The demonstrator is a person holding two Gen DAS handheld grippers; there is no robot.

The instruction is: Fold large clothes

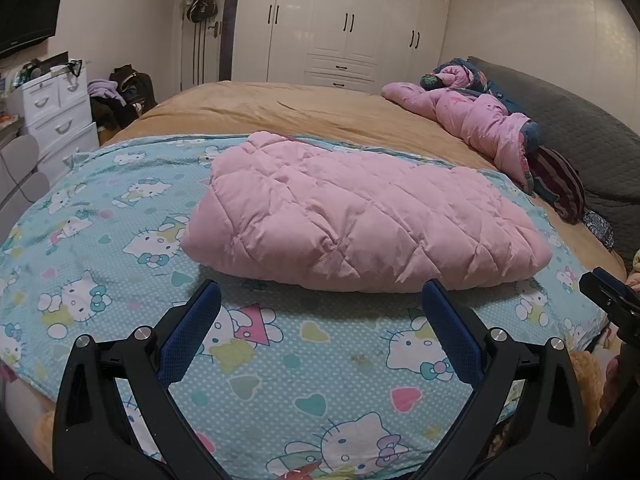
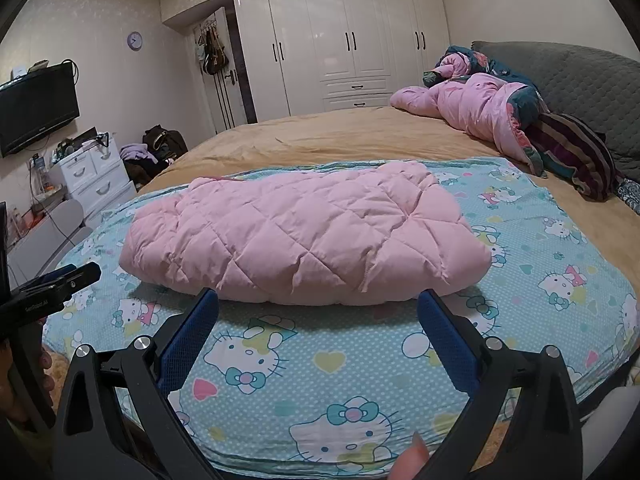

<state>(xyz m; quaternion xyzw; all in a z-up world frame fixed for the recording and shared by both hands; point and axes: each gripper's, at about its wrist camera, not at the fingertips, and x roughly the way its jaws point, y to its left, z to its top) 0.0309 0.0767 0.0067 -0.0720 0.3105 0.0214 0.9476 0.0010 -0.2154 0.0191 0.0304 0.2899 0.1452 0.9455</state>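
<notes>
Quilted pink down jacket point(image 1: 356, 220) lay as a compact folded bundle in the middle of the Hello Kitty sheet point(image 1: 120, 240), which seemed spread over the tan bedcover point(image 1: 280, 108) to give a flat working surface for folding. Both the left gripper point(image 1: 320, 308) and the right gripper point(image 2: 318, 312) hung just short of the bundle's near edge with jaws spread wide and holding nothing, probably because the fold looked finished or ready for another tuck.
</notes>
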